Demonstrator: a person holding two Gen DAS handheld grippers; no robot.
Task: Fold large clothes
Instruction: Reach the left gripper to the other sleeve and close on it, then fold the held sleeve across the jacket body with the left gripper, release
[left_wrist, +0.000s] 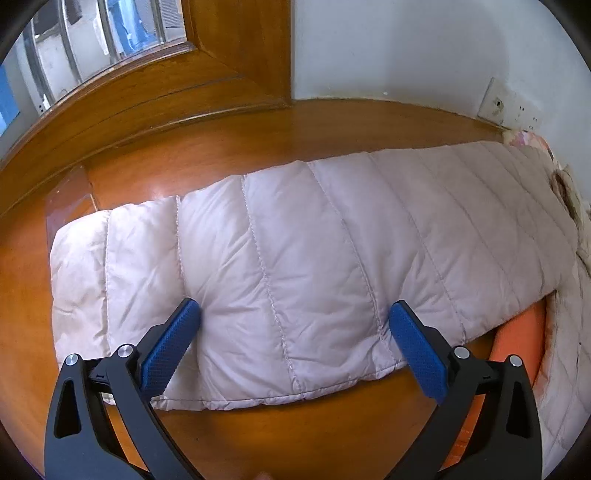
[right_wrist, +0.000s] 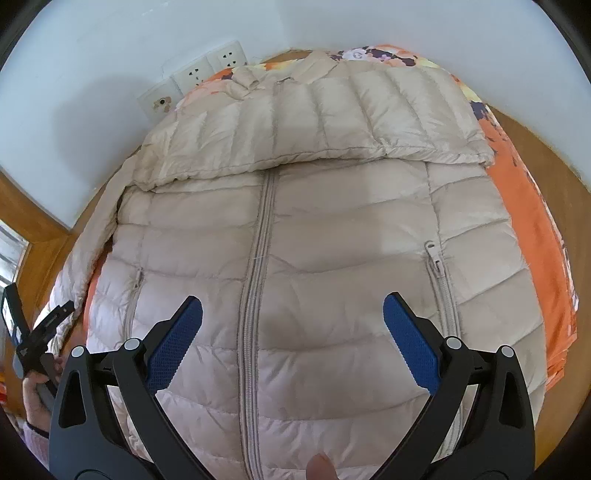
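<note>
- Left gripper (left_wrist: 294, 318): fingers spread wide, tips resting on sleeve (left_wrist: 295, 251) of puffer jacket, nothing pinched.
- Sleeve lies flat across centre of left wrist view, on wood surface (left_wrist: 221, 140).
- Right gripper (right_wrist: 293, 312): fingers spread, over jacket (right_wrist: 295, 240) front, either side of main zipper (right_wrist: 258, 258).
- Jacket fills centre of right wrist view, other sleeve folded across chest, on orange floral cloth (right_wrist: 532, 229).

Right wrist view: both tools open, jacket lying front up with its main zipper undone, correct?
Not quite: the right wrist view shows the jacket front up with its main zipper closed. Both the right tool and left tool are open.
</note>
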